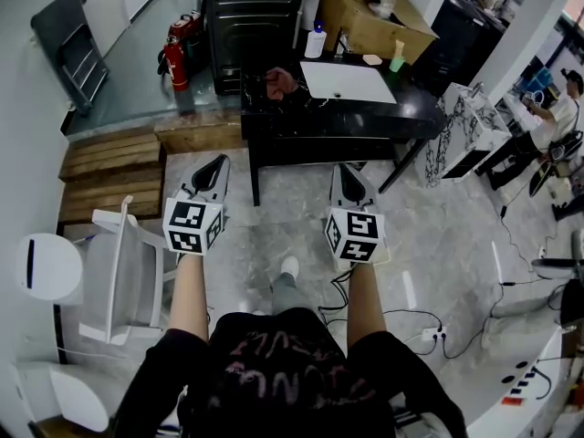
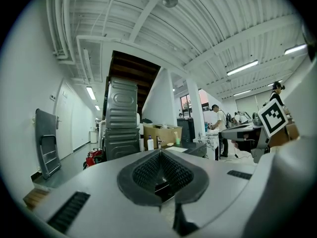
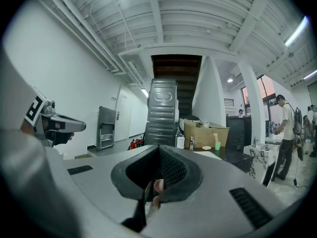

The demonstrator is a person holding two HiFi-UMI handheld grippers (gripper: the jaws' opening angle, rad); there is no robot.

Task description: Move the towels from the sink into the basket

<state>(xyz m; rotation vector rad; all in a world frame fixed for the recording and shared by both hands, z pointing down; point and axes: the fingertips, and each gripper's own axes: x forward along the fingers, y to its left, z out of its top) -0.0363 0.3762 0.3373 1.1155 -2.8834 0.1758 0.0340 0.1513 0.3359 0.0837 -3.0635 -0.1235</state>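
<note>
Hovering over the floor short of the counter, the left gripper and the right gripper both have jaws closed together, holding nothing.

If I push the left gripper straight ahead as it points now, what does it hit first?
Probably the left end of the black table. Between the left gripper and the table there is only floor. Depth is hard to judge from here.

A workshop-like lab hall: strip lights on a ribbed white ceiling, loose cables across the floor, fire extinguishers far left, a person at workbenches far right.
</note>
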